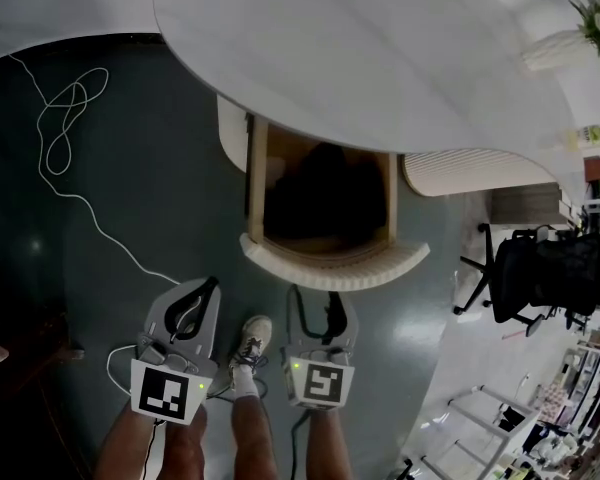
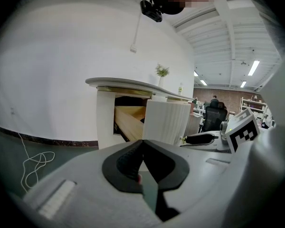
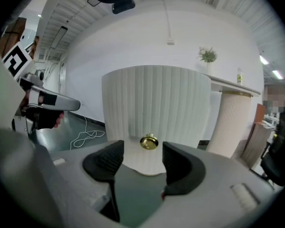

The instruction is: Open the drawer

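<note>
The drawer (image 1: 325,208) stands pulled out from under the white table (image 1: 380,48), its dark inside showing behind a curved ribbed white front (image 1: 335,266). My right gripper (image 1: 316,296) is open just short of that front. In the right gripper view the brass knob (image 3: 149,142) shows in the gap of the right gripper (image 3: 143,146), a little beyond the pads, which do not touch it. My left gripper (image 1: 208,286) hangs to the left, shut on nothing. The left gripper view shows the left gripper (image 2: 142,144) with jaws together and the drawer's wooden side (image 2: 130,120) ahead.
A white cable (image 1: 65,128) loops over the dark floor at the left. A ribbed white pedestal (image 1: 470,173) stands right of the drawer, with a black office chair (image 1: 540,273) further right. The person's shoe (image 1: 250,343) is between the grippers. A vase (image 1: 580,33) sits on the table.
</note>
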The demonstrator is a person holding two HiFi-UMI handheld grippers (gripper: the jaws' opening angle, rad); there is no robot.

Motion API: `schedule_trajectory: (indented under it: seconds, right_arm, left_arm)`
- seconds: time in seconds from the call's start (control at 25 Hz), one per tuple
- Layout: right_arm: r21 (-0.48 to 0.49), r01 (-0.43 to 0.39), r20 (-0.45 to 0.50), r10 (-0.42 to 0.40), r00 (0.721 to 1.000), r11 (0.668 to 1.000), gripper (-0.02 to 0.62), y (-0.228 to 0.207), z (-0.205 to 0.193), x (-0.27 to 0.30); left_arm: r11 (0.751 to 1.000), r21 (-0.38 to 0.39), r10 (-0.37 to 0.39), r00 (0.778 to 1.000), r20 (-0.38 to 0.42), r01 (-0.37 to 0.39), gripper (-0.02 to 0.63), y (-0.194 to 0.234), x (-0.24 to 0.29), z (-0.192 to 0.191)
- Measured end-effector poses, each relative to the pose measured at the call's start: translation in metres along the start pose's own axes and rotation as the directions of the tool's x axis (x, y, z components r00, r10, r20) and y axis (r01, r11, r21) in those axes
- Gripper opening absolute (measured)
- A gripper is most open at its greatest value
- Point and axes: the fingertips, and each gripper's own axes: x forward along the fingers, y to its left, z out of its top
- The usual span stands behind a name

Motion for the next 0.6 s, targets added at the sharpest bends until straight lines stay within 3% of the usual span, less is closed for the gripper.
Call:
schedule_trajectory:
  seconds: [0.32,0.6]
  right_arm:
    - [0.005,0.008,-0.003,-0.008,1.000,1.000,0.270,-0.002,0.004,-0.012]
    - [0.004,-0.002,0.004,0.002,1.000,1.000,0.270,-0.007,0.032,-0.025]
  left_arm:
    - [1.000,0.015,0.005,1.000,0.002,-0.005,0.009,0.002,-0.004,0.009]
    - [0.999,0.033,0.018,1.000,0.023,-0.018,0.009,0.003,-0.016,0.037]
